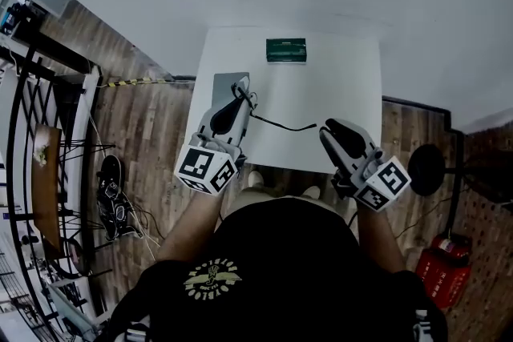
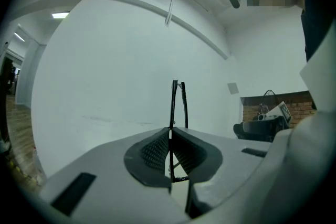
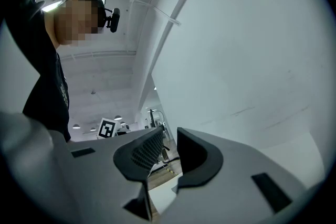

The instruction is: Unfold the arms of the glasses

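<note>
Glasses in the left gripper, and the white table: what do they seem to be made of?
The glasses look like thin black plastic or metal, I cannot tell which: slim dark rods rise from the shut left gripper. The table looks like smooth matt white board, perhaps laminate: flat, even, no grain.

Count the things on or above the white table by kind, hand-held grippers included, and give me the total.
glasses: 1
green box: 1
grey flat pad: 1
hand-held grippers, the left hand-held gripper shut on the glasses and the right hand-held gripper open: 2
Total: 5
</note>
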Demonstrator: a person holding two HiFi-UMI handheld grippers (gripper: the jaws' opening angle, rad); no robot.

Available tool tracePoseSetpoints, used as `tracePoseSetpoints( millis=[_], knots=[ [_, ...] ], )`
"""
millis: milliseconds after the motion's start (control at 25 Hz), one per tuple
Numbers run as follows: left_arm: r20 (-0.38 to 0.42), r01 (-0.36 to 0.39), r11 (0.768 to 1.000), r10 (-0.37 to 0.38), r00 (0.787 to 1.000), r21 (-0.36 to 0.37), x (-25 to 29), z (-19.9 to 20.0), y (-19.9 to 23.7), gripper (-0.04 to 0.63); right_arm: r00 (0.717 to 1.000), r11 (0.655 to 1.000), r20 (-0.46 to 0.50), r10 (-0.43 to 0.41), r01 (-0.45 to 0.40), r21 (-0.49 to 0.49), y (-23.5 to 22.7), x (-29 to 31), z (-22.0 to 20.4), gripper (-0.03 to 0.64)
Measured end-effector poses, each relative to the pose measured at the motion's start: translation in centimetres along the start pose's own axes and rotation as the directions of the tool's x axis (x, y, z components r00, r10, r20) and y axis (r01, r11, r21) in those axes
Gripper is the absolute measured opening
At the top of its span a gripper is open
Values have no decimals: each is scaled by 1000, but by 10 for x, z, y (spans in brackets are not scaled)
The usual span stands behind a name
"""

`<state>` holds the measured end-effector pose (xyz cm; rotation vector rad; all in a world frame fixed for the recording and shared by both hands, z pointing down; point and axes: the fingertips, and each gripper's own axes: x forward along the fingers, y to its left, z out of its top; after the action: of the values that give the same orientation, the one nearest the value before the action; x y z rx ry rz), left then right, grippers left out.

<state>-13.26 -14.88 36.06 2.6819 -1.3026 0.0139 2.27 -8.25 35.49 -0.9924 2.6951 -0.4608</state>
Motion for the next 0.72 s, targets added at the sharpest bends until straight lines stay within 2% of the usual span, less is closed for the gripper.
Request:
tracePoseSetpoints(
  millis=[200, 720],
  knots=[
    [-12, 48, 998, -48, 999, 26, 1, 2, 30, 20, 1000, 998, 7, 14, -13, -64, 17, 58, 6, 72],
    [-29, 163, 984, -161, 986, 77, 3, 12, 106, 20, 998, 990, -27, 49, -52, -132, 56, 206, -10, 72]
  ],
)
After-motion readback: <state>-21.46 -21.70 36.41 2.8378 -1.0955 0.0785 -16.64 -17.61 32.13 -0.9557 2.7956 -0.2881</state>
